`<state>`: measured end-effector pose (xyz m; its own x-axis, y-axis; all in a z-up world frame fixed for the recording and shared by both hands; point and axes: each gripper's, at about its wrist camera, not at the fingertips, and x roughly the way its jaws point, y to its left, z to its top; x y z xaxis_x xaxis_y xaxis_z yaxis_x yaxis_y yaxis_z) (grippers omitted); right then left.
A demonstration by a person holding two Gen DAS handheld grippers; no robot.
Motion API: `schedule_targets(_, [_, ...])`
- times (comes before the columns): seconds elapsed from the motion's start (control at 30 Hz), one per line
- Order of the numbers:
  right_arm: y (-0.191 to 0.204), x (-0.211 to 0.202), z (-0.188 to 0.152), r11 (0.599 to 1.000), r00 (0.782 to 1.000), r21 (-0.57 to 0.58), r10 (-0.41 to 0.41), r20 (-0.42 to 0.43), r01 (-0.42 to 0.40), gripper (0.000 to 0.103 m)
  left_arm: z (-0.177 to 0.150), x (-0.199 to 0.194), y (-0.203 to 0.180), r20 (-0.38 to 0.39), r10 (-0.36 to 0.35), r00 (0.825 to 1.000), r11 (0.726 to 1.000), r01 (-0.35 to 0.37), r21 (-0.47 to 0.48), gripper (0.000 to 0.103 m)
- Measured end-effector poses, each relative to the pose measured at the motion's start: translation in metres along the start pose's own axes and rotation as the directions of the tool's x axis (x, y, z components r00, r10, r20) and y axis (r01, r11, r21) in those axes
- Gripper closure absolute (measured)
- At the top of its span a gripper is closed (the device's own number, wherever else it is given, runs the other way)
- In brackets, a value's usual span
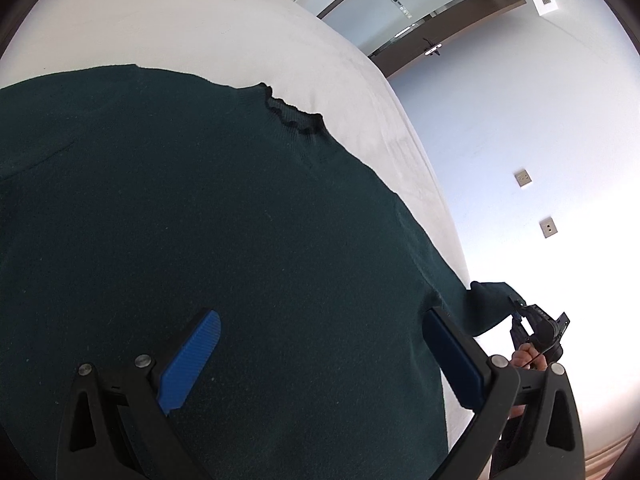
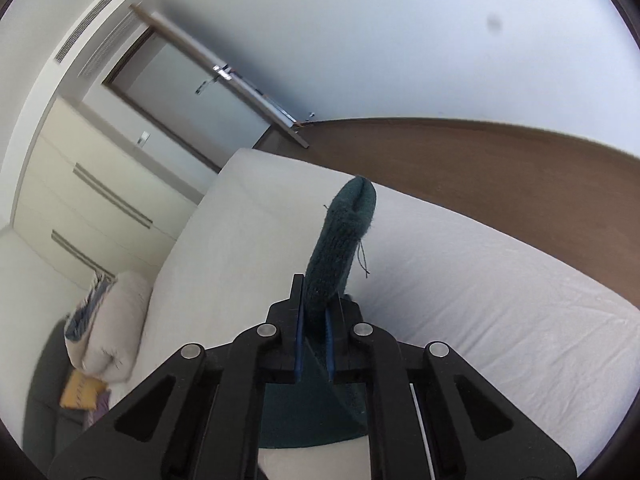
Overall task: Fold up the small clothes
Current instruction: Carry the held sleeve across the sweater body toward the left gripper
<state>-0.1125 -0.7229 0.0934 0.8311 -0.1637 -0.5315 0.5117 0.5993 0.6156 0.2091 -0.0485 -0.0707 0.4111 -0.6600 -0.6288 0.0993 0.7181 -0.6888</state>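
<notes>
On the white bed point(image 1: 160, 32), dark green sweater point(image 1: 200, 208) spread flat, left tool point(image 1: 320, 344) wide open above it, right tool point(image 2: 314, 340) clamped on its sleeve cuff point(image 2: 340, 236) past the bed's edge.

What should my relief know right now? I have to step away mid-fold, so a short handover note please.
Right gripper: shut on the sleeve cuff of the dark green sweater, lifted off the white bed.
Left gripper: open, empty, over the sweater's body, pads not pressing on it.
Sweater lies spread flat on the bed, collar toward the far edge.
Done: one sleeve gripped.
Left: fold that sleeve across the body, then the other sleeve, then fold the body.
</notes>
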Motion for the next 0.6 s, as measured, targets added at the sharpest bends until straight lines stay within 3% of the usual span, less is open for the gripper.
schedule_targets(0.07, [0.066,0.011,-0.020,0.979,0.999,-0.202,-0.015,-0.029,0.009,0.096,0.009,0.008,-0.001,-0.010,-0.039,0.999,0.999,0.039,-0.024,0.000])
schedule_targets(0.13, [0.129,0.030,-0.054,0.919,0.997,-0.393,-0.014,-0.077,-0.018,0.096,0.016,0.016,-0.003,-0.021,-0.079,0.997,0.996,0.078,-0.046,0.000])
schedule_targets(0.27, [0.217,0.068,-0.140,0.780,0.984,-0.620,-0.038,-0.173,-0.079,0.097,0.031,0.038,-0.010,-0.076,-0.187,0.979,0.980,0.180,-0.087,0.000])
schedule_targets(0.33, [0.241,0.094,-0.170,0.726,0.977,-0.681,-0.062,-0.202,-0.094,0.097,0.040,0.052,-0.014,-0.126,-0.243,0.962,0.967,0.229,-0.112,0.000])
schedule_targets(0.43, [0.261,0.110,-0.216,0.619,0.975,-0.780,-0.101,-0.197,-0.094,0.097,0.049,0.066,-0.026,-0.170,-0.270,0.948,0.961,0.254,-0.112,0.000])
schedule_targets(0.47, [0.261,0.089,-0.247,0.596,0.974,-0.796,-0.104,-0.203,-0.103,0.097,0.053,0.071,-0.028,-0.182,-0.282,0.942,0.958,0.264,-0.116,0.000])
schedule_targets(0.5, [0.264,0.095,-0.254,0.578,0.970,-0.809,-0.113,-0.214,-0.110,0.097,0.056,0.076,-0.030,-0.195,-0.296,0.935,0.953,0.275,-0.130,0.000])
schedule_targets(0.6, [0.237,0.059,-0.318,0.540,0.963,-0.833,-0.139,-0.230,-0.121,0.097,0.063,0.097,-0.034,-0.239,-0.318,0.918,0.945,0.285,-0.161,0.000])
